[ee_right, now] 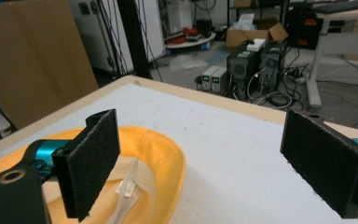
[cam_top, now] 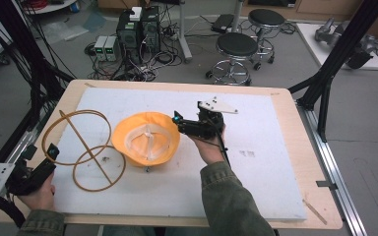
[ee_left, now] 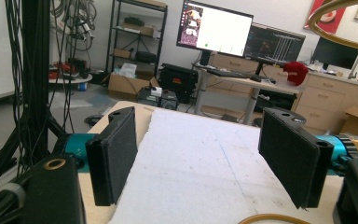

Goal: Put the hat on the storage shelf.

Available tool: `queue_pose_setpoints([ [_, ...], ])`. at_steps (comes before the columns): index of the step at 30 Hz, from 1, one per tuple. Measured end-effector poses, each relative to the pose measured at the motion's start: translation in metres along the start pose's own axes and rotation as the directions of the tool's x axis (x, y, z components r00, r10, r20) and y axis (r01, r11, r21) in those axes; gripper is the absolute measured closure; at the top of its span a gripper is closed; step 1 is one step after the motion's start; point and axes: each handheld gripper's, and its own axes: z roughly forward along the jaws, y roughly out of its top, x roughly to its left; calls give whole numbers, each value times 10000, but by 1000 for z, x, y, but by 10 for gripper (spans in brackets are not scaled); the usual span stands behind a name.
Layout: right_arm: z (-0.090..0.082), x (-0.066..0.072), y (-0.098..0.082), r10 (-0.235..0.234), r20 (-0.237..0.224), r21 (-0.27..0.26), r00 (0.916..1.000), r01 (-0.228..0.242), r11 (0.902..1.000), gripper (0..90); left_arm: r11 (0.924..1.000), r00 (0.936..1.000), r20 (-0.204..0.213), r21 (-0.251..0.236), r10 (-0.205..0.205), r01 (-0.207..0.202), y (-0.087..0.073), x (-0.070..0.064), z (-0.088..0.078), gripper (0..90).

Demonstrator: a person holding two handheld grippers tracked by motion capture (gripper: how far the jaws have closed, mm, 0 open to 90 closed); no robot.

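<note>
Right claw hovers released at the yellow hat's rim; left claw is released too. Clenching may catch only loose fabric, dragging the hat.

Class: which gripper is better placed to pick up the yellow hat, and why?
Right. The right gripper is open at the yellow hat's rim; the left gripper sits at the table's near-left edge, beyond the hoop frame.

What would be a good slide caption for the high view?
A person holds two open grippers, left gripper beside a wooden ring frame, right gripper at an upturned yellow hat on the white-topped table.
</note>
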Motion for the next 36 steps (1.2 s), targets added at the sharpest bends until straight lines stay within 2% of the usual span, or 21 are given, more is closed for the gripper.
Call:
queue_pose_setpoints([
  [8,27,9,-4,-240,197,1074,9995,218,9940,109,10000,9999,157,67,64,-66,-1,-3,0,282],
  [14,39,15,-8,-358,58,1672,9993,343,9853,109,10000,9998,210,73,60,-62,-1,-3,0,282],
  [20,49,17,-15,-318,92,2452,9995,285,9691,109,10000,9998,200,67,56,-57,-1,-3,0,282],
  [26,53,16,-19,-200,-38,2889,9998,203,9571,109,10000,9995,298,59,39,-41,-1,-3,0,280],
  [29,55,14,-21,89,-223,3176,9997,-13,9482,109,10000,9995,324,78,23,-26,-1,-3,0,279],
  [34,57,14,-23,139,-286,3453,9995,-31,9385,111,10000,9995,318,78,27,-29,-1,-3,0,279],
  [36,58,14,-24,329,-399,3579,9987,-164,9336,138,10000,9995,312,81,17,-20,-1,-3,0,279],
])
